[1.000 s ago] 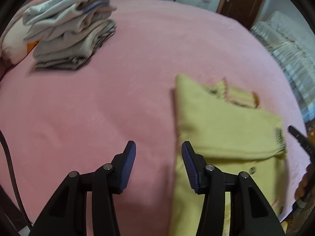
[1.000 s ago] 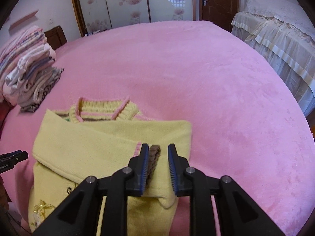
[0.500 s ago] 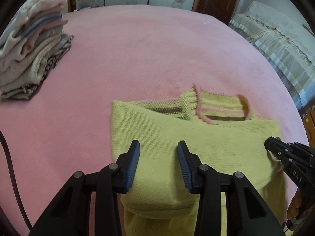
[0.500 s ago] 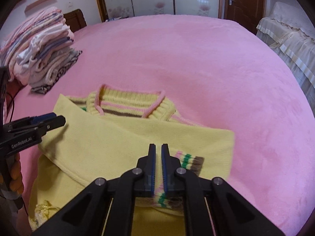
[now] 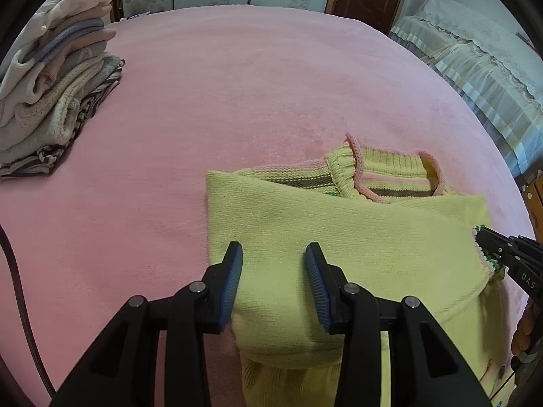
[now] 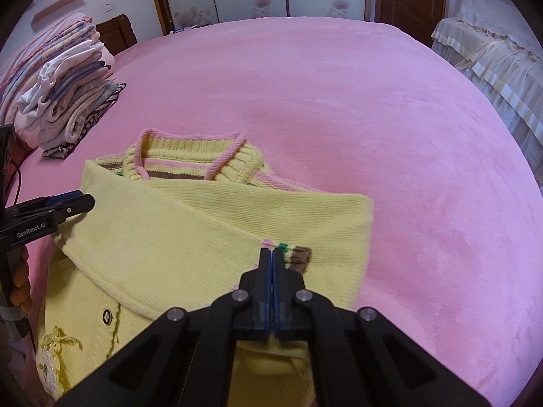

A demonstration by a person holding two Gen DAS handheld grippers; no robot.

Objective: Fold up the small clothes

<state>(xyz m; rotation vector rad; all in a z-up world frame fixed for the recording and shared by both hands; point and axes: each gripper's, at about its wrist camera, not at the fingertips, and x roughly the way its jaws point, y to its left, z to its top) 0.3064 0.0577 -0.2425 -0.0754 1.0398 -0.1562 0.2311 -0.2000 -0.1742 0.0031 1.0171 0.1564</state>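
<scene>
On the pink bed [image 6: 339, 108] | yellow sweater [image 6: 210, 230] lies folded | right gripper [image 6: 272, 254] pinches its striped cuff [image 6: 295, 256] | left gripper [image 5: 273, 254] part open over it

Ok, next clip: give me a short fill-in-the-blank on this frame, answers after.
1. The sweater on the bed is mainly ___ in colour.
2. The right gripper is shut on the sleeve's striped ___.
3. The left gripper has its jaws ___.
4. The stack of folded clothes rests on a ___ blanket.

Answers: yellow; cuff; open; pink
</scene>
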